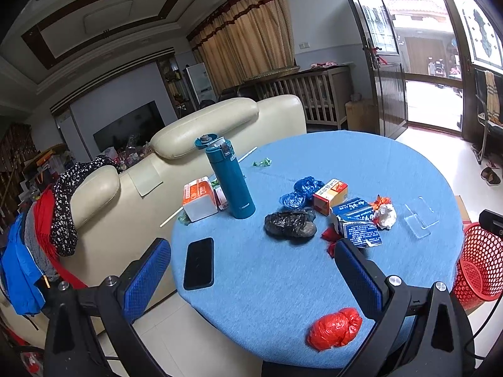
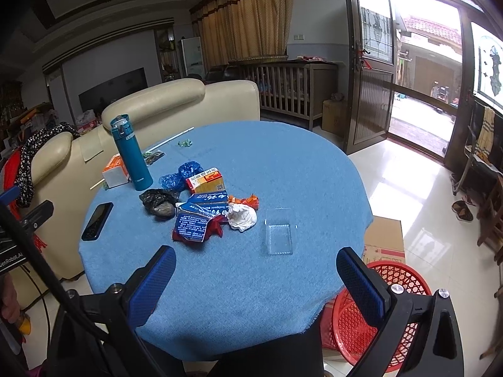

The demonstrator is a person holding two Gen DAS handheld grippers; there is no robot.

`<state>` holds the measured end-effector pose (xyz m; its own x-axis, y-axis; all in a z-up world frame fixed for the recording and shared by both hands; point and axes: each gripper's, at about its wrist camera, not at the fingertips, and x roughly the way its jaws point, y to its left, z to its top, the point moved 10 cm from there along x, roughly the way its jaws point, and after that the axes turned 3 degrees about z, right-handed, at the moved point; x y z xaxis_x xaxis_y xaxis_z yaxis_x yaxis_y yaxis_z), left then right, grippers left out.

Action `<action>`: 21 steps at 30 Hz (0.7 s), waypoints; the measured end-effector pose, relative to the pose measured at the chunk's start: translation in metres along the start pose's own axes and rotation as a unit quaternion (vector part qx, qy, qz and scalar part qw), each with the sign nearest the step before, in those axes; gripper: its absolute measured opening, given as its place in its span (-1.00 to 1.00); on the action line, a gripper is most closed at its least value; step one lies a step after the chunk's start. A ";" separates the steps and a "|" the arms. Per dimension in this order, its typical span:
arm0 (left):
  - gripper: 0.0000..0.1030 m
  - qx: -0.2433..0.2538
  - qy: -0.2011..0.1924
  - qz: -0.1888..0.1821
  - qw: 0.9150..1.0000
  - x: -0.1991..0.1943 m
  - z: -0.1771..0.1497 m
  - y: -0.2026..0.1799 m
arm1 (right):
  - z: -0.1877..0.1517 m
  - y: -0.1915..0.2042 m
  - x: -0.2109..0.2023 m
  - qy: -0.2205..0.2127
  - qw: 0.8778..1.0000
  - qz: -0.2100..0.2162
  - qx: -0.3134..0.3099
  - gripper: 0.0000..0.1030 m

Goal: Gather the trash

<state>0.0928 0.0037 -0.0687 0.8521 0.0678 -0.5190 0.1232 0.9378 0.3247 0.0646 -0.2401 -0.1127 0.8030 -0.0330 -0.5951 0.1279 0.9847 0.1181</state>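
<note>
Trash lies on a round table with a blue cloth (image 1: 283, 282): a red plastic bag (image 1: 334, 328) near the front edge, a black bag (image 1: 290, 223), blue bags (image 1: 301, 190), an orange box (image 1: 330, 195), a torn blue carton (image 1: 358, 223), a white paper wad (image 1: 386, 215) and a clear plastic tray (image 1: 419, 220). The carton (image 2: 196, 220), wad (image 2: 241, 216) and tray (image 2: 278, 235) also show in the right wrist view. My left gripper (image 1: 253, 278) is open and empty above the table's front. My right gripper (image 2: 256, 286) is open and empty above the table's near edge.
A red mesh basket (image 2: 371, 314) stands on the floor right of the table, beside a cardboard box (image 2: 385, 235). A teal flask (image 1: 229, 179), a black phone (image 1: 198, 263) and an orange-white box (image 1: 199, 199) are on the table. A cream sofa (image 1: 188, 138) stands behind.
</note>
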 end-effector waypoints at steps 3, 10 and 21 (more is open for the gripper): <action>1.00 0.004 0.005 0.000 1.000 0.000 -0.001 0.000 | -0.002 0.000 0.002 0.010 1.000 0.003 0.005 1.00; 1.00 0.007 0.014 -0.001 1.000 0.003 -0.004 -0.001 | -0.004 0.000 0.006 0.014 1.000 0.003 0.008 1.00; 1.00 0.000 0.021 -0.006 1.000 0.014 -0.014 -0.003 | -0.010 -0.003 0.019 0.024 1.000 0.003 0.021 1.00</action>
<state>0.0973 0.0066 -0.0879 0.8280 0.0707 -0.5563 0.1337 0.9386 0.3182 0.0735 -0.2419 -0.1325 0.7755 -0.0184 -0.6310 0.1482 0.9769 0.1537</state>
